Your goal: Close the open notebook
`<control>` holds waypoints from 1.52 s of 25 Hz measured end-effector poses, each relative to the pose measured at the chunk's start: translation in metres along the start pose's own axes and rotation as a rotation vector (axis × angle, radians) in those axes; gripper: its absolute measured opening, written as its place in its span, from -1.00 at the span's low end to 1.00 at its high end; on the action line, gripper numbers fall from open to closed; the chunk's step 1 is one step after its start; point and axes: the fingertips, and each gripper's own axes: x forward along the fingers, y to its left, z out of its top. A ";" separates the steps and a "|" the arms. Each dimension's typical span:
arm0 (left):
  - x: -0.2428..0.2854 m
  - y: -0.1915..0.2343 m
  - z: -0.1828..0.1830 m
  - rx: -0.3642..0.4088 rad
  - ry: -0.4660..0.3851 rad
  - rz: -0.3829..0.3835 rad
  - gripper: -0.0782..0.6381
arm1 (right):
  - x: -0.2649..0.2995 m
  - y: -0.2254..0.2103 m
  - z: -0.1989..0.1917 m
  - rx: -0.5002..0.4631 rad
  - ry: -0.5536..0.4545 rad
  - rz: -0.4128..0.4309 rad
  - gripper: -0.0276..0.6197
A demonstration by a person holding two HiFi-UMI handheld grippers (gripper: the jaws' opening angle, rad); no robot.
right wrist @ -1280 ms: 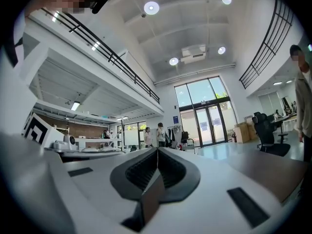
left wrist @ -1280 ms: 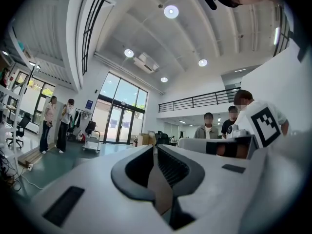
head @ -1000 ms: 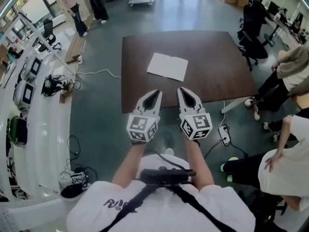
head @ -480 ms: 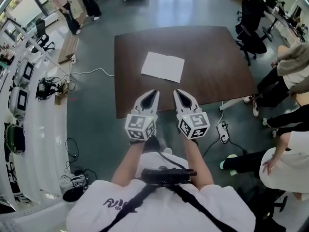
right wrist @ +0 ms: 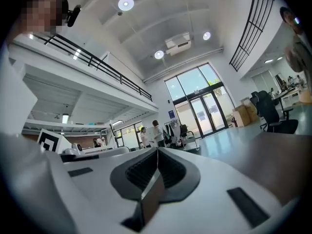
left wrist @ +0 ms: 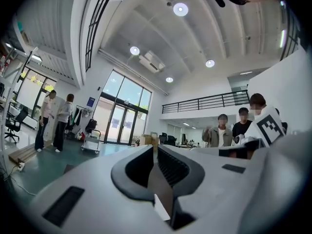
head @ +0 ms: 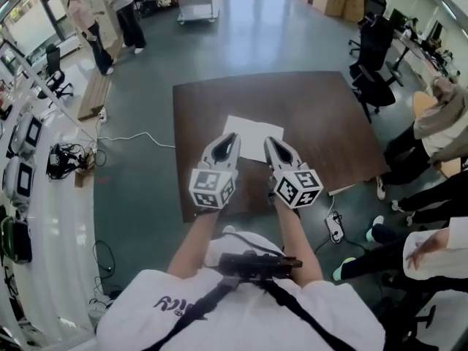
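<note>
Head view: the notebook (head: 252, 131) lies open and flat, white pages up, around the middle of the dark brown counter (head: 322, 108). I have the left claw (head: 229, 139) and the right claw (head: 271, 142) side by side and pointing level across the counter. Their tips overlap the notebook's near edge from this angle. I cannot tell whether either tip touches the paper. My guess is that they hang just above it. Holding them as a pair makes sense to me, because one can pin a page while the other lifts the opposite half over.

Left gripper view: the left claw (left wrist: 156, 148) has its jaws drawn together at the tips, with nothing between them. Through the slot behind the tips I see brown counter and a sliver of white (left wrist: 161, 206), probably a page. A closed claw gives me a slim wedge to slide under a cover.

Right gripper view: the right claw (right wrist: 157, 151) is closed as well, tips meeting and nothing held. The counter (right wrist: 285, 150) stretches off to the right, and the camera looks level over it, so the notebook itself stays below its sight. The book is not yet closed.
</note>
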 end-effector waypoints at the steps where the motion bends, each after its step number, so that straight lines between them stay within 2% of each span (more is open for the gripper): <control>1: 0.005 0.009 0.003 0.004 0.000 -0.008 -0.69 | 0.009 0.000 0.003 -0.005 -0.010 -0.007 -0.90; 4: 0.014 0.026 -0.005 0.008 0.016 -0.027 -0.69 | 0.026 -0.001 -0.004 -0.020 -0.011 -0.025 -0.90; 10: 0.042 0.038 -0.038 -0.044 0.083 -0.064 -0.69 | 0.046 -0.027 -0.022 -0.023 0.040 -0.065 -0.90; 13: 0.057 0.056 -0.052 -0.052 0.106 -0.003 -0.69 | 0.057 -0.043 -0.028 -0.025 0.065 -0.062 -0.90; 18: 0.064 0.097 -0.081 -0.048 0.175 0.092 -0.69 | 0.078 -0.065 -0.052 0.031 0.122 -0.062 -0.90; 23: 0.063 0.128 -0.125 -0.126 0.252 0.193 -0.69 | 0.099 -0.085 -0.075 0.060 0.196 -0.032 -0.90; 30: 0.067 0.147 -0.186 -0.194 0.366 0.245 -0.69 | 0.115 -0.106 -0.109 0.096 0.272 -0.013 -0.90; 35: 0.065 0.151 -0.233 -0.283 0.469 0.293 -0.69 | 0.113 -0.119 -0.139 0.135 0.331 -0.019 -0.90; 38: 0.065 0.156 -0.251 -0.299 0.513 0.308 -0.69 | 0.118 -0.120 -0.148 0.146 0.354 -0.013 -0.90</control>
